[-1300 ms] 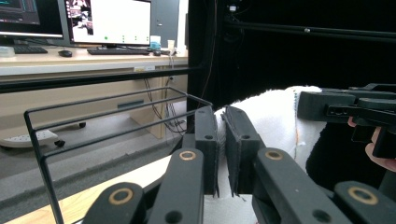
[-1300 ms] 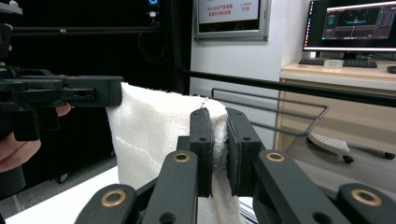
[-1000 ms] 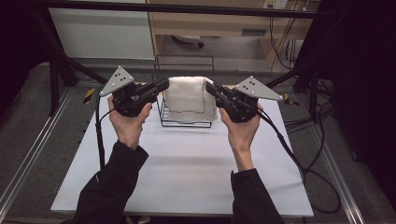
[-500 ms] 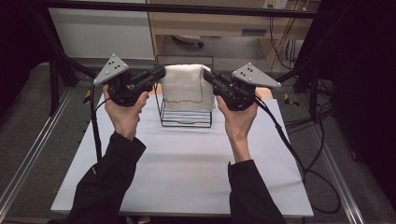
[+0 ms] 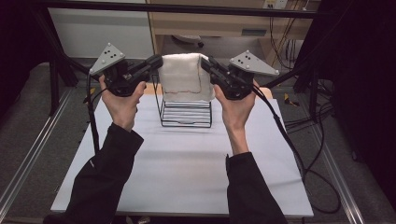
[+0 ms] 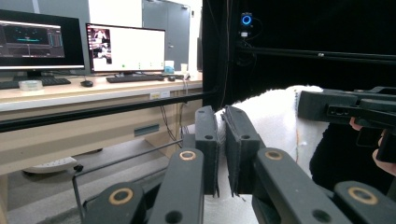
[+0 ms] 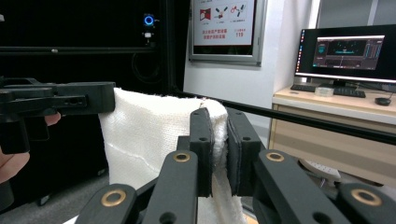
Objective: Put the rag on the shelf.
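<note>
High view: left gripper (image 5: 156,61) and right gripper (image 5: 205,63) each clamp a top corner of the white towel (image 5: 182,77) above the wire rack (image 5: 185,112); uneven pull could slip a corner free, or its hem could snag the rack.

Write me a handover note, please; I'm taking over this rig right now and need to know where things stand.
Left hand-held gripper: shut on the white towel's upper left corner.
Right hand-held gripper: shut on its upper right corner.
Towel: held up and spread between the two, hanging above the black wire rack at the far side of the white table; its lower edge reaches the rack's top.
Done: both corners gripped, towel off the table.
Left: probably laying or folding it; where it should go is unclear.
</note>
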